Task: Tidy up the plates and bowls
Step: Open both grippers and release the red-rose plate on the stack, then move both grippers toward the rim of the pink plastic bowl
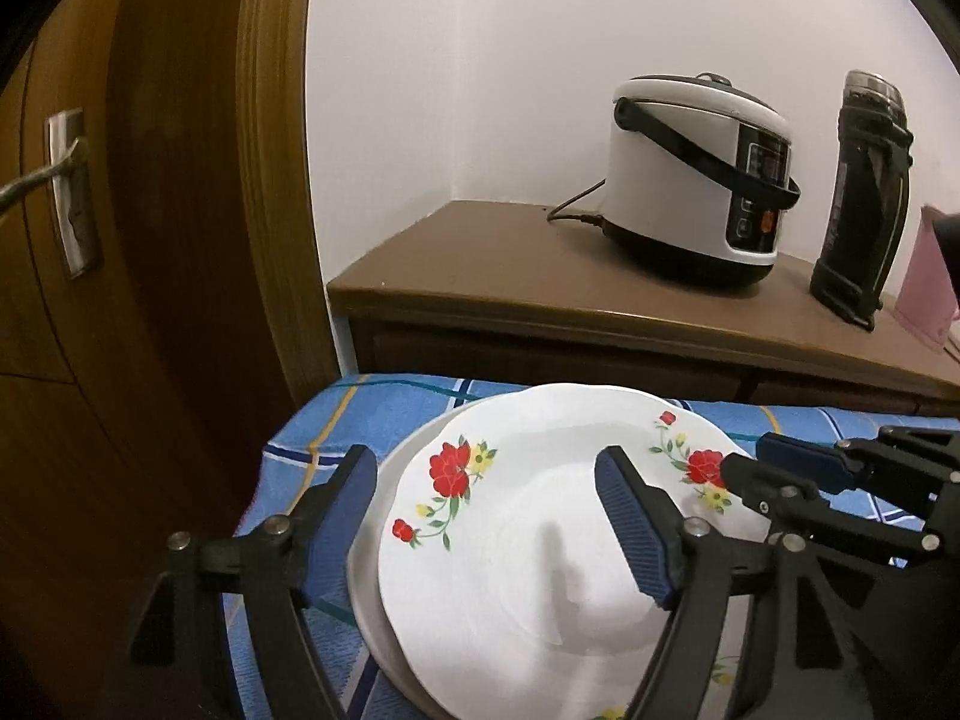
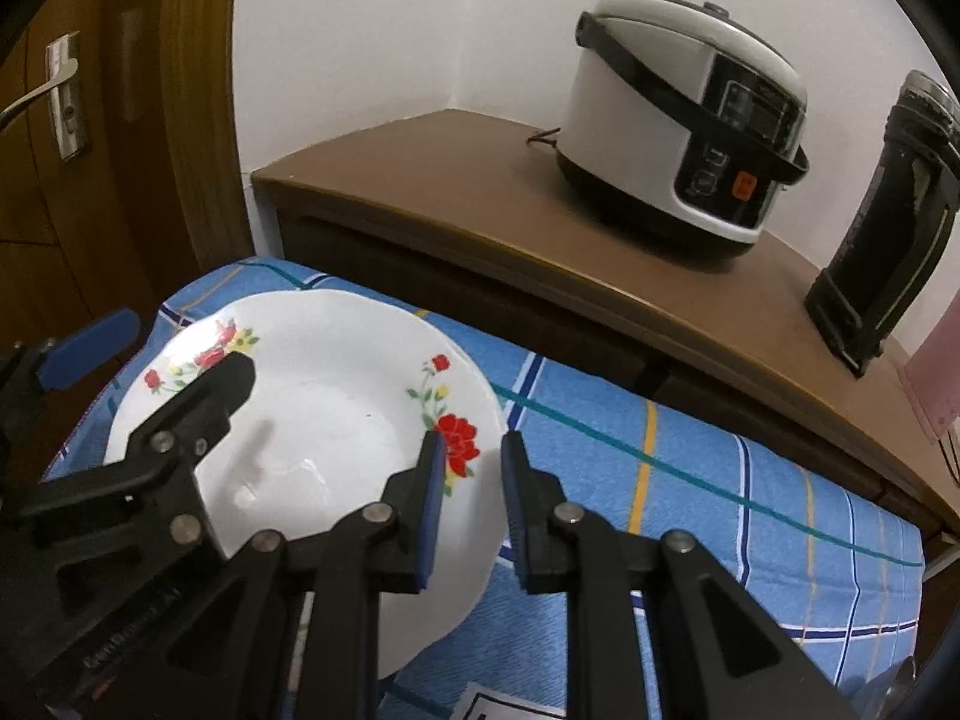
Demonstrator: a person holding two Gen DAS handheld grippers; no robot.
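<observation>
A white floral plate (image 1: 510, 540) lies on top of a plain white plate (image 1: 384, 618), whose rim shows only along the stack's left side in the left wrist view; the stack sits near the far left corner of a table covered by a blue checked cloth (image 2: 690, 480). The left gripper (image 1: 486, 516) has its jaws wide apart: one blue-padded finger is off the left rim of the stack, over the cloth, and the other is above the plate's white centre, so the left rim lies between them without being clamped. The right gripper (image 2: 474, 510) reaches over the opposite side of the stack, its jaws parted by a narrow gap with the floral plate's right rim, by the large red flower, running between the two pads; whether either pad touches the rim I cannot tell. In the right wrist view the left gripper's dark finger crosses the plate's left half, and in the left wrist view the right gripper enters from the right edge beside the red flower. Behind the table's far edge stands a brown wooden cabinet (image 1: 480, 264) carrying a white rice cooker (image 1: 696, 174) with its cord and, to the right of it, a tall black thermos (image 1: 858, 198). A wooden door (image 1: 150, 210) with a metal handle (image 1: 66, 180) stands to the left.
</observation>
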